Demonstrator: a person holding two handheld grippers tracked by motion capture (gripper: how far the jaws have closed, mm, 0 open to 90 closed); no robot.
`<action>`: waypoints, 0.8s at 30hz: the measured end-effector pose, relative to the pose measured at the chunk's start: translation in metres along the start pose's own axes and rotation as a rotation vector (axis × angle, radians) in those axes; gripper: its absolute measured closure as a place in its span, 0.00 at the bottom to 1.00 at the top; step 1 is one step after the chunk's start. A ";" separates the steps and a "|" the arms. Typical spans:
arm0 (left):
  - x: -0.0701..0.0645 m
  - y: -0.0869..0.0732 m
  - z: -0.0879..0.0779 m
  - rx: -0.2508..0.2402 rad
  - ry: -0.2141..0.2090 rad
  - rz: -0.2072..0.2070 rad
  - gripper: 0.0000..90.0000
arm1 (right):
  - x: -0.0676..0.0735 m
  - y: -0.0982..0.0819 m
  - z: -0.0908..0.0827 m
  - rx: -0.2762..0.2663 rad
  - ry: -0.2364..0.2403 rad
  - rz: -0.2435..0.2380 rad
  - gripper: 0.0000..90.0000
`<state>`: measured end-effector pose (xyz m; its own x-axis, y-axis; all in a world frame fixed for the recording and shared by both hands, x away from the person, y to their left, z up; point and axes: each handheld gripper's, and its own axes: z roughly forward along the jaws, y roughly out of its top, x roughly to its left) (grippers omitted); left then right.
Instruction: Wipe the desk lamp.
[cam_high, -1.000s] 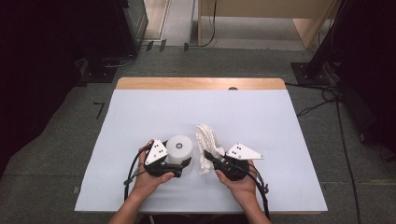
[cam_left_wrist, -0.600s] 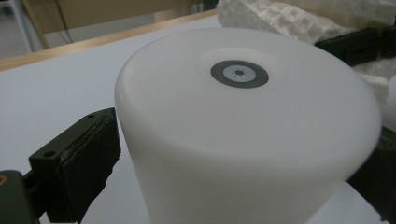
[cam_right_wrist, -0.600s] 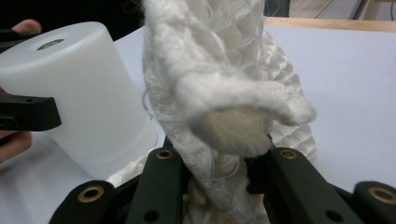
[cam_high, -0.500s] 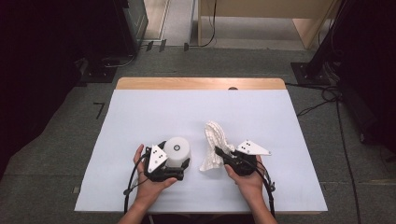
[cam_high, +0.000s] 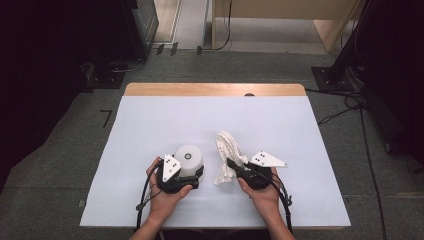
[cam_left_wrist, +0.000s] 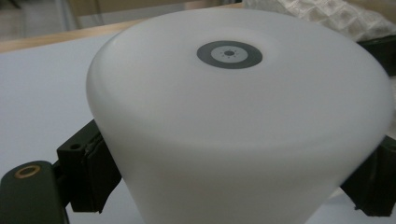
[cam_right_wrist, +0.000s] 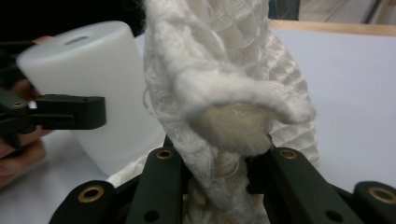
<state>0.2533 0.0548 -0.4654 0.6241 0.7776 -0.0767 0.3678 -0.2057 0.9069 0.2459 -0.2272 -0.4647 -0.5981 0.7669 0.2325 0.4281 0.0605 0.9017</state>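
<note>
A white cup (cam_high: 189, 158) stands upside down on the table, a grey ring mark on its upturned base (cam_left_wrist: 229, 54). My left gripper (cam_high: 192, 175) is low at its near side, one jaw on each flank (cam_left_wrist: 233, 186). Its jaws have just been closing and now press on the cup. To the right, my right gripper (cam_high: 232, 167) is shut on a bunched white waffle-weave cloth (cam_high: 227, 147). The cloth (cam_right_wrist: 224, 70) rises from between the jaws (cam_right_wrist: 217, 163) and droops over them. The cup (cam_right_wrist: 93, 93) stands just left of the cloth.
The table (cam_high: 150, 125) has a pale white cover, with a wooden strip (cam_high: 215, 89) along its far edge. Dark equipment and cables stand on the floor at both sides. Both hands are near the table's front edge.
The left gripper has tilted and settled closer around the cup's lower part. The right gripper has shifted slightly right, and the cloth now stands more upright beside the cup.
</note>
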 end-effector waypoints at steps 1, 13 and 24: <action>0.005 0.001 -0.001 -0.013 -0.041 -0.021 0.09 | 0.003 0.003 -0.002 -0.011 0.018 0.002 0.82; 0.036 0.019 -0.022 -0.144 -0.279 -0.191 0.10 | 0.049 0.008 0.008 -0.023 0.184 -0.055 0.82; 0.022 0.019 -0.012 -0.072 -0.387 -0.111 0.10 | 0.043 0.007 0.006 -0.030 0.144 -0.045 0.82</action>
<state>0.2654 0.0752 -0.4450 0.8016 0.5091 -0.3135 0.4069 -0.0803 0.9099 0.2274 -0.1895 -0.4507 -0.7078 0.6645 0.2396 0.3798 0.0721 0.9222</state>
